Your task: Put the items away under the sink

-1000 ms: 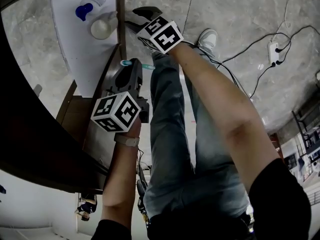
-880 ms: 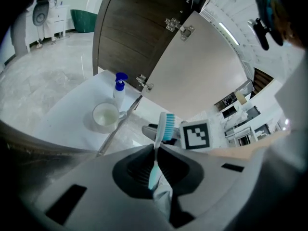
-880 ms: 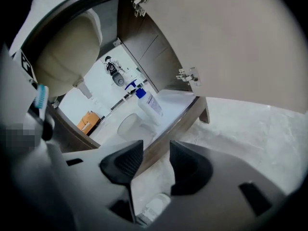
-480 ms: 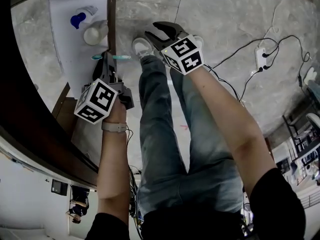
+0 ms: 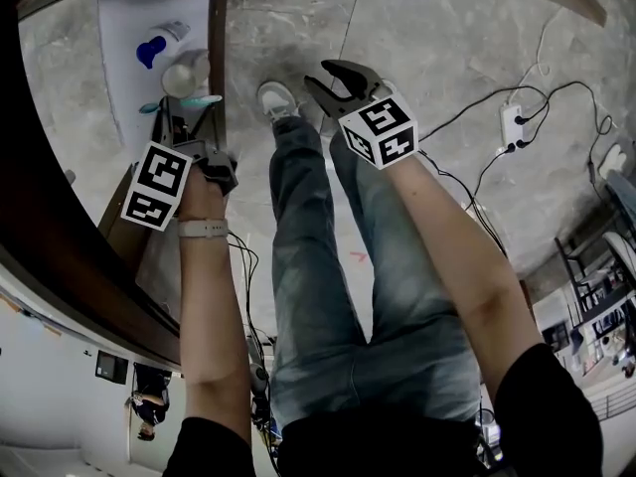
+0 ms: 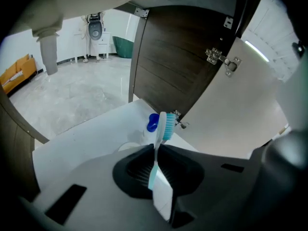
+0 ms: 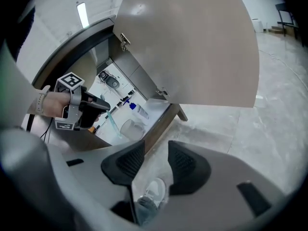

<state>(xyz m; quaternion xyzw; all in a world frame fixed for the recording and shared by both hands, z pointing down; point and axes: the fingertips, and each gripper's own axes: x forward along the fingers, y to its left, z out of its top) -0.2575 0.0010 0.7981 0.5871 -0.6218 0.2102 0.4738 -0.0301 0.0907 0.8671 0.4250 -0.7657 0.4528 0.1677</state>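
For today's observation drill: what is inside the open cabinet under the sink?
A blue-capped tube and a pale cup sit on its white floor. The door covers the rest.

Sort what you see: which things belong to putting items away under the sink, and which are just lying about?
Job: teal-and-white toothbrush in the left gripper; blue-capped white bottle; translucent cup; white cabinet shelf.
Lying about: white power strip; black cables on grey floor.

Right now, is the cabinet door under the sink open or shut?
Open. The cabinet door stands swung out, and the white cabinet floor with a cup on it is in plain view.
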